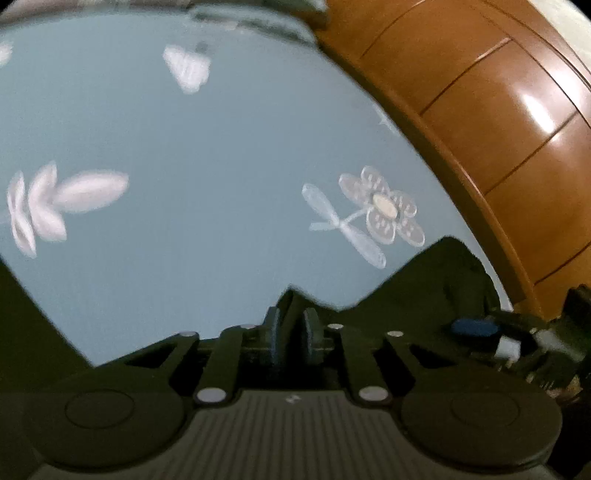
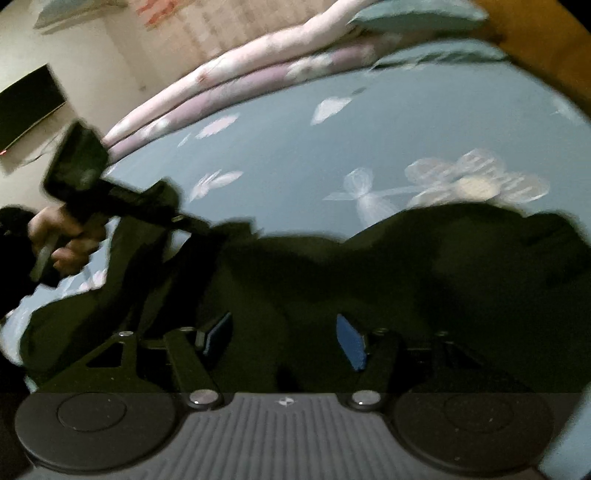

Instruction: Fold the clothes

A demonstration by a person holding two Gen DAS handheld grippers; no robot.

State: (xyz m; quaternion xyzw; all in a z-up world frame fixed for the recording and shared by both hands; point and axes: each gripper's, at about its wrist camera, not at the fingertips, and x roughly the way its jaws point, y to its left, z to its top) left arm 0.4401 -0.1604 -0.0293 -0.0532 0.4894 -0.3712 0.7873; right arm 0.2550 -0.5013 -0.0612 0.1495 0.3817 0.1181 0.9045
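Note:
A dark garment (image 2: 406, 277) lies rumpled on a light blue bedsheet (image 1: 207, 155) printed with white flowers. In the left wrist view my left gripper (image 1: 292, 332) has its jaws a narrow gap apart. A raised peak of the dark garment (image 1: 424, 295) sits right at its fingertips, and the blur hides whether the pads press on it. In the right wrist view a hand (image 2: 66, 236) holds the left gripper (image 2: 207, 226), which reaches down to the garment's left part. My right gripper (image 2: 286, 338) stands open over the garment, its blue pads (image 2: 351, 343) wide apart and pinching nothing.
A glossy brown wooden bed frame (image 1: 480, 110) borders the sheet on the right. Folded pink bedding (image 2: 258, 62) and a teal pillow (image 2: 417, 14) lie along the far edge. A black screen (image 2: 29, 103) hangs on the wall behind.

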